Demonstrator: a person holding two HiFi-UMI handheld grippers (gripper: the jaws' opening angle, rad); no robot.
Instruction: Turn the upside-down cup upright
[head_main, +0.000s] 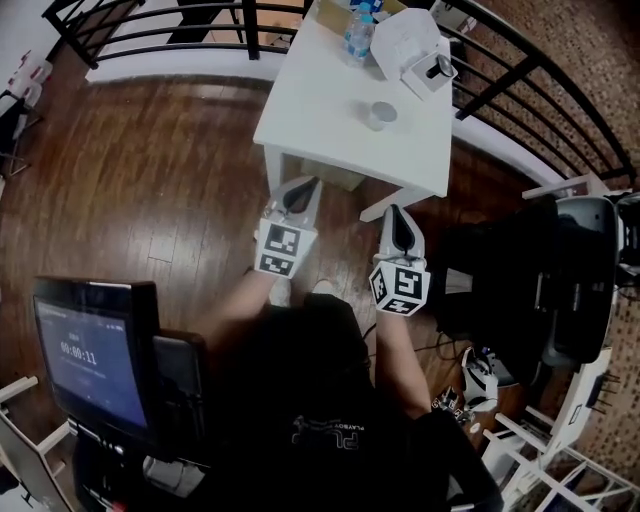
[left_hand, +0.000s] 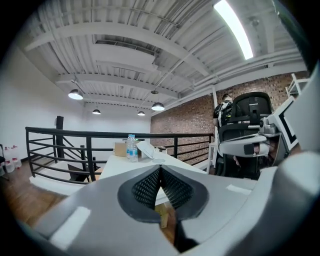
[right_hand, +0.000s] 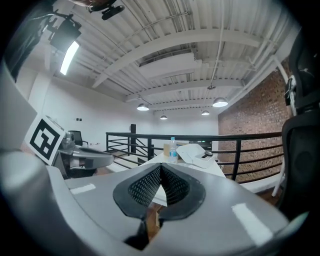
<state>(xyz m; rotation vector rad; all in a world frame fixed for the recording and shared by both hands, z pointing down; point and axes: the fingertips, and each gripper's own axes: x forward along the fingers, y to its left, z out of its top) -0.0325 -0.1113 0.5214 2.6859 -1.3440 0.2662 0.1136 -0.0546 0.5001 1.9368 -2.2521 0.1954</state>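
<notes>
A small pale cup (head_main: 380, 115) stands upside-down near the middle of the white table (head_main: 320, 120); in the left gripper view the cup (left_hand: 158, 160) shows just above the jaw tips, far off. Both grippers hover over the wooden floor, short of the table's near edge and pointing toward it. My left gripper (head_main: 300, 190) is shut with nothing between its pads (left_hand: 150, 187). My right gripper (head_main: 397, 218) is also shut and empty, its black ribbed pads (right_hand: 150, 187) pressed together. In the right gripper view I cannot make out the cup.
A water bottle (head_main: 358, 35), a cardboard box (head_main: 335, 12) and a white bag with a dark item (head_main: 410, 48) sit at the table's far end. Black railings (head_main: 180, 30) ring the table. A black office chair (head_main: 575, 280) stands right, a monitor (head_main: 90, 365) lower left.
</notes>
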